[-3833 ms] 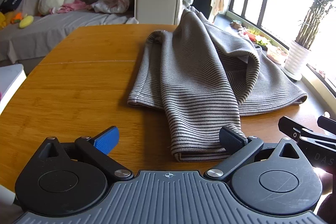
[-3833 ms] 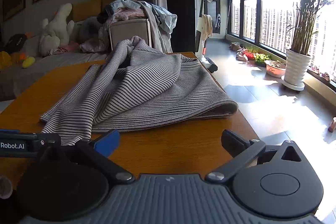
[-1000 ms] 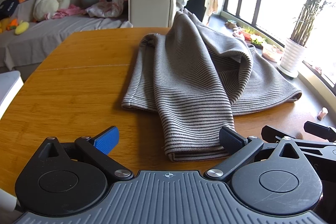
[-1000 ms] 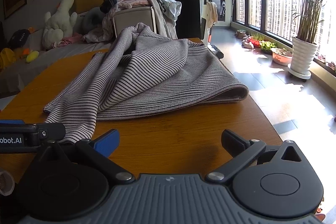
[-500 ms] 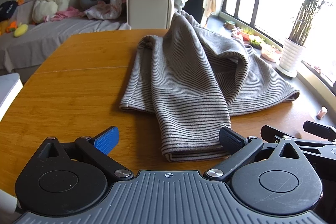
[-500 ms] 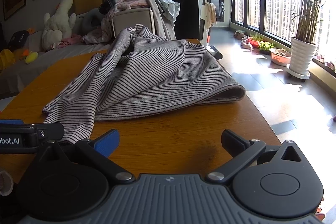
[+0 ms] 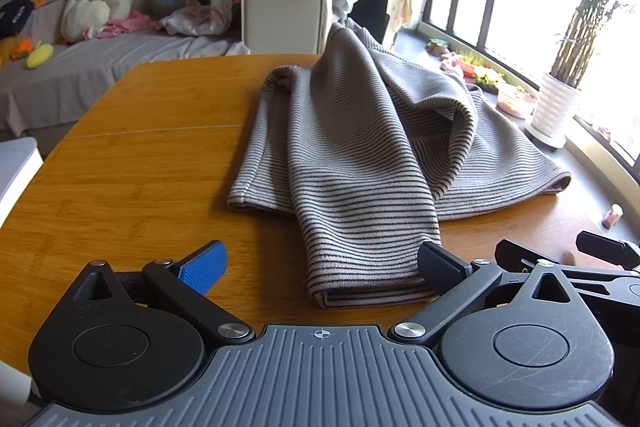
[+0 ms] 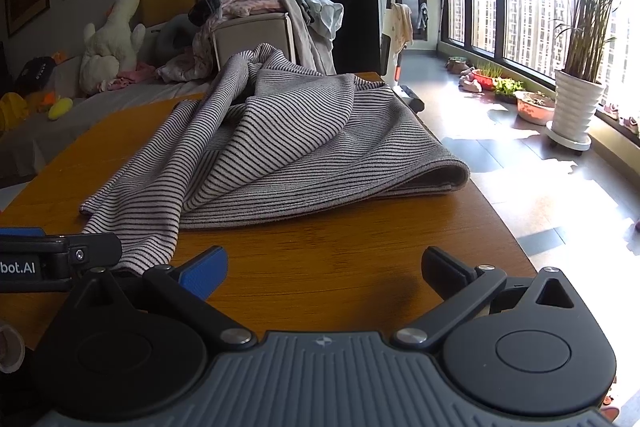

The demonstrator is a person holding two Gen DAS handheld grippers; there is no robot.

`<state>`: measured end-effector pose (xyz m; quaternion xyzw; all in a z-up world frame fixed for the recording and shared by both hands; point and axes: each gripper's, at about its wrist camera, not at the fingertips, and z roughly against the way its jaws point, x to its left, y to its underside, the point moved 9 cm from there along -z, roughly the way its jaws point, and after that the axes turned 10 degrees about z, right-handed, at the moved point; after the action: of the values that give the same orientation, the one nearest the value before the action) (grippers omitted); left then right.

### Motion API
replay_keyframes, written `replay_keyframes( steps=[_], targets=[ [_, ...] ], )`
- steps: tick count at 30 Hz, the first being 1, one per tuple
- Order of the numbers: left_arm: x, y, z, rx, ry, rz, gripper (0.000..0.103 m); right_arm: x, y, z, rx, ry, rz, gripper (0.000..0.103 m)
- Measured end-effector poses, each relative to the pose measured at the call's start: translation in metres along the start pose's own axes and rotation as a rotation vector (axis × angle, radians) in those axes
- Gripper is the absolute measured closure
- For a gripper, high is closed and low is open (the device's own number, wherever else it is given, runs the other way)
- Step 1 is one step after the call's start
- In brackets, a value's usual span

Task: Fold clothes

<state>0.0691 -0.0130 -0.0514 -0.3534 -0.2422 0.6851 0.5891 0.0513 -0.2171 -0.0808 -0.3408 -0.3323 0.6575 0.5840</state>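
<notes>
A grey striped sweater [image 7: 360, 155] is lying rumpled and partly doubled over on the wooden counter [image 7: 132, 167], its long axis running away from both cameras toward the far edge, with one sleeve end [image 7: 368, 283] trailing back toward the near edge. The left gripper [image 7: 320, 267] is hovering with fingers spread wide and gripping nothing, the sleeve end lying directly ahead between them, just inside the right finger. The right gripper [image 8: 324, 267] is also sitting open and empty over bare counter, the sweater lying ahead and to its left, so the left hand is judged nearer for the next pinch.
</notes>
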Motion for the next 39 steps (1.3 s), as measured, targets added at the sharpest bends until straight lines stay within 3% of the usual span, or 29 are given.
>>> replay_keyframes(
  steps=[6, 13, 20, 23, 26, 28, 30, 34, 39],
  targets=[
    [-0.001, -0.010, -0.001, 0.003, 0.031, 0.009, 0.000, -0.003, -0.006, -0.003, -0.001, 0.006, 0.024, 0.000],
    [-0.017, -0.066, -0.015, -0.032, 0.158, -0.024, 0.000, -0.021, -0.069, -0.021, -0.065, -0.099, -0.013, 0.000],
    [-0.029, -0.115, -0.076, -0.029, 0.205, -0.046, 0.000, -0.014, -0.150, -0.081, -0.166, -0.141, 0.069, 0.000],
    [-0.031, -0.130, -0.114, 0.012, 0.234, -0.016, 0.000, -0.010, -0.166, -0.127, -0.137, -0.125, 0.080, 0.000],
    [-0.031, -0.130, -0.153, 0.100, 0.292, 0.035, 0.000, -0.001, -0.163, -0.181, -0.007, -0.200, 0.009, 0.000],
    [-0.025, -0.122, -0.170, 0.134, 0.275, 0.038, 0.000, 0.008, -0.145, -0.207, 0.096, -0.288, -0.074, 0.000],
    [-0.022, -0.115, -0.172, 0.119, 0.257, -0.006, 0.000, 0.016, -0.138, -0.202, 0.040, -0.263, -0.046, 0.000],
    [-0.010, -0.101, -0.155, 0.103, 0.230, -0.042, 0.000, 0.026, -0.128, -0.183, 0.025, -0.344, -0.099, 0.000],
    [0.006, -0.070, -0.112, 0.166, 0.200, -0.071, 0.000, 0.045, -0.097, -0.136, 0.031, -0.414, -0.162, 0.000]
  ],
)
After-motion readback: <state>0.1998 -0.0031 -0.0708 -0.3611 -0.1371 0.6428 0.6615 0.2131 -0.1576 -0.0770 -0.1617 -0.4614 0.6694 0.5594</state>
